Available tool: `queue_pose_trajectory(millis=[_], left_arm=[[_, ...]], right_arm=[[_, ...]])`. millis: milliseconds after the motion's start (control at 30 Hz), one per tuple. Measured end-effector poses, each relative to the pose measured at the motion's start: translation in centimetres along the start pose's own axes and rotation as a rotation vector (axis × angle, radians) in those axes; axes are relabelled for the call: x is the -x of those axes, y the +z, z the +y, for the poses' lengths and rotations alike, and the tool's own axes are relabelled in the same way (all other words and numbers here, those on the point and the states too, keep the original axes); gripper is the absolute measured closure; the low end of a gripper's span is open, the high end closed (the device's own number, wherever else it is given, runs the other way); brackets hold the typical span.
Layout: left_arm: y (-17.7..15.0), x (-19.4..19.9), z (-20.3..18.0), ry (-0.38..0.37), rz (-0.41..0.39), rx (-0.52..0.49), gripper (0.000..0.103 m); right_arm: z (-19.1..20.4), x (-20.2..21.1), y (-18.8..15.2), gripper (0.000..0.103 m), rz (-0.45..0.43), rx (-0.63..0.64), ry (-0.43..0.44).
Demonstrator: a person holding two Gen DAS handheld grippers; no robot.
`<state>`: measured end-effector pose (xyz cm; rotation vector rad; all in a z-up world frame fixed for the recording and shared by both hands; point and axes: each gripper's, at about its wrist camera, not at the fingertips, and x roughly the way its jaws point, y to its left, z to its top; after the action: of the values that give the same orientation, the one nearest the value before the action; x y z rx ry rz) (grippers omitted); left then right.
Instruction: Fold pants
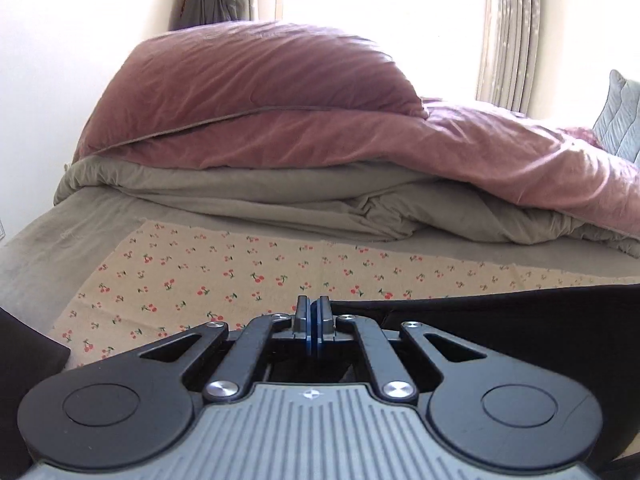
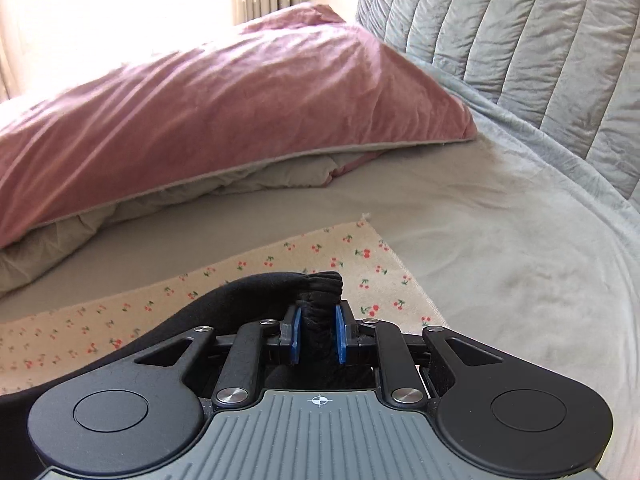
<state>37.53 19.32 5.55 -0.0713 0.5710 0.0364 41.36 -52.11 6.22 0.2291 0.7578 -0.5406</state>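
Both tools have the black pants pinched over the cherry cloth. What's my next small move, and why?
Probably carry both tools forward together and lay the held edge down. The right tool grips the bunched waistband of the black pants; the left tool is shut at their edge, and the cherry-print cloth lies flat ahead.

Bed [image 2: 500,240] with grey sheet carries everything. Cherry-print cloth [image 1: 240,272] lies flat on the near part of the sheet, black pants [image 1: 520,320] over its near edge. Behind it a bunched pink-and-grey duvet [image 1: 280,128] rests on the sheet; quilted grey cover [image 2: 520,40] at the right.
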Motion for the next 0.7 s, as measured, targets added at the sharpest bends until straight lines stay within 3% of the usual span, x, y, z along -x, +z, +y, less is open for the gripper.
queue_pose_trajectory(millis=[67, 133, 233, 333, 400, 467, 500, 533, 567, 600, 667, 700], left_arm=[[-0.2, 4.7, 1.3, -0.026, -0.088, 0.021, 0.103], [-2.2, 9.3, 1.8, -0.028, -0.139, -0.043, 0.103], [-7.4, 14.1, 2.0, -0.058, -0.100, -0.179, 0.103], [-13.6, 15.9, 2.6, -0.107, 0.014, -0.257, 0.103], [-16.8, 15.8, 2.7, -0.114, 0.119, -0.285, 0.103], [-18.7, 15.6, 3.3, -0.070, 0.205, -0.297, 0.103], [-19.1, 15.7, 3.7, -0.047, 0.230, -0.291, 0.103], [-19.1, 15.9, 4.5, -0.040, 0.242, -0.267, 0.103], [-18.9, 16.2, 5.2, -0.046, 0.246, -0.228, 0.099], [-18.5, 16.9, 6.3, -0.070, 0.248, -0.161, 0.095], [-17.4, 18.3, 7.9, -0.122, 0.208, -0.042, 0.081], [-16.9, 18.7, 8.5, -0.128, 0.187, -0.002, 0.075]], right_arm=[[-1.7, 6.4, 0.1, 0.088, -0.147, 0.000, 0.107], [-4.2, 12.3, -2.4, 0.088, -0.298, 0.037, 0.218], [-9.6, 17.2, -8.8, 0.087, -0.342, 0.064, 0.318], [-14.8, 17.1, -16.9, 0.087, -0.234, 0.088, 0.336], [-17.6, 14.2, -23.0, 0.086, -0.044, 0.051, 0.328], [-18.5, 11.9, -28.2, 0.084, 0.096, 0.056, 0.300], [-18.6, 12.0, -30.0, 0.084, 0.082, 0.065, 0.299], [-18.6, 13.0, -31.5, 0.082, 0.002, 0.062, 0.296], [-18.7, 13.6, -31.9, 0.072, -0.026, 0.044, 0.290], [-18.8, 13.8, -31.9, 0.054, -0.023, 0.023, 0.273], [-19.2, 14.2, -31.4, 0.036, 0.004, 0.001, 0.230], [-19.4, 14.6, -31.2, 0.033, 0.001, 0.004, 0.223]])
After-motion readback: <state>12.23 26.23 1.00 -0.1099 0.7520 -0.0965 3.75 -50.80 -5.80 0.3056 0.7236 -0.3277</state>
